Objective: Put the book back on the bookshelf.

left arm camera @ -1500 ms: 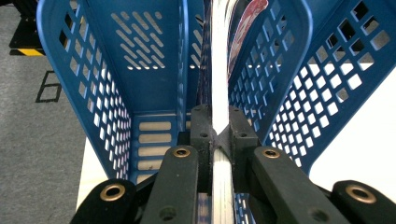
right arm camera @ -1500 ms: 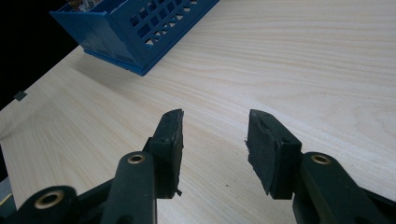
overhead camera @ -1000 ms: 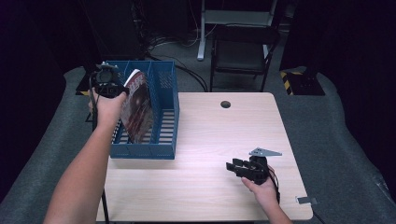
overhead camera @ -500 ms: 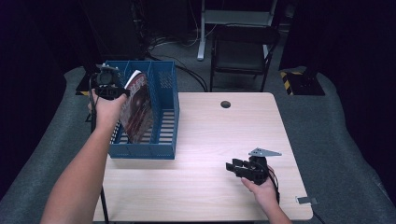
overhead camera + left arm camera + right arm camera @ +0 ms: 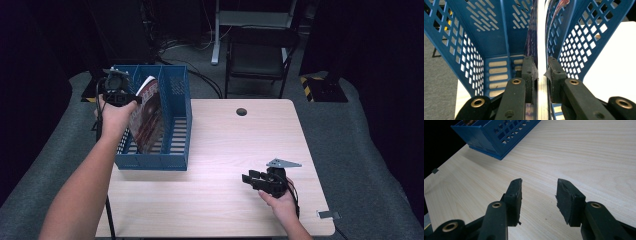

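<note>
Left gripper (image 5: 541, 72) pinches the magazine's (image 5: 148, 112) top edge — magazine stands tilted inside the blue file rack (image 5: 172, 150), in its middle slot beside a divider. Right gripper (image 5: 538, 195) jaws spread, nothing between them — it sits low over the table (image 5: 220, 150), well apart from the rack.

Left gripper (image 5: 541, 72) clamped, right gripper (image 5: 538, 195) agape

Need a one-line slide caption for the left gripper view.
Left gripper shut on a magazine, held upright inside the blue file rack.
</note>
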The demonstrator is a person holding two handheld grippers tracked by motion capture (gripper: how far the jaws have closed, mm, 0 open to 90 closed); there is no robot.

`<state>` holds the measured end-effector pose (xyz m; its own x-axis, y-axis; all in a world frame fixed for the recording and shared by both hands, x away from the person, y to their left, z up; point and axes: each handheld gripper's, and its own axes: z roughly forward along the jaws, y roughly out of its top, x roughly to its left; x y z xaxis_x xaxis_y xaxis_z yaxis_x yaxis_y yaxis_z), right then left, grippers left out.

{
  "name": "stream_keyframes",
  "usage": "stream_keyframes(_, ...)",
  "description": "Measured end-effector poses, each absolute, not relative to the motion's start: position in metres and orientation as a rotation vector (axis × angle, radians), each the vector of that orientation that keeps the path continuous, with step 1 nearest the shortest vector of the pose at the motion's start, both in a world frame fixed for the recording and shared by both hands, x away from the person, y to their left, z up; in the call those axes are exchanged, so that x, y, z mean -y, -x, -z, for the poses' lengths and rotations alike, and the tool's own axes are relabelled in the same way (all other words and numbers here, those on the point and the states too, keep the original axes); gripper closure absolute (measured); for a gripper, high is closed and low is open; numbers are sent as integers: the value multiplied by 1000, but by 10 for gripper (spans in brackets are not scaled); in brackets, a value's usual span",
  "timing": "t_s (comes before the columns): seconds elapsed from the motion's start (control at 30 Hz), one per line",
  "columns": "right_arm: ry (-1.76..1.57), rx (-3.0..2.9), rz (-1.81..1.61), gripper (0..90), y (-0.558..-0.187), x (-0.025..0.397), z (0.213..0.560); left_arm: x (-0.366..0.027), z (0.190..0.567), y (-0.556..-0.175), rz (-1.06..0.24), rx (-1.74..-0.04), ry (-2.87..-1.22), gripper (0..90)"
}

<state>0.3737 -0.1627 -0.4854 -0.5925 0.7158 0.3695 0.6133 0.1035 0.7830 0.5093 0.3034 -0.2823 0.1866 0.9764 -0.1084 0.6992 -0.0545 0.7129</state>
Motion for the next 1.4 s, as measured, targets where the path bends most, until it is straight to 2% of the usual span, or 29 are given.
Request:
stream_keyframes(0.9,-1350,-2255,-1507,554,-374,162,486,-313,276,-496,-417,-1575,-1904,767)
stream_keyframes(1.4,-1360,-2256,-1506,554,-374,162,486,-314,285,-498,-399,-1586,-1924,779)
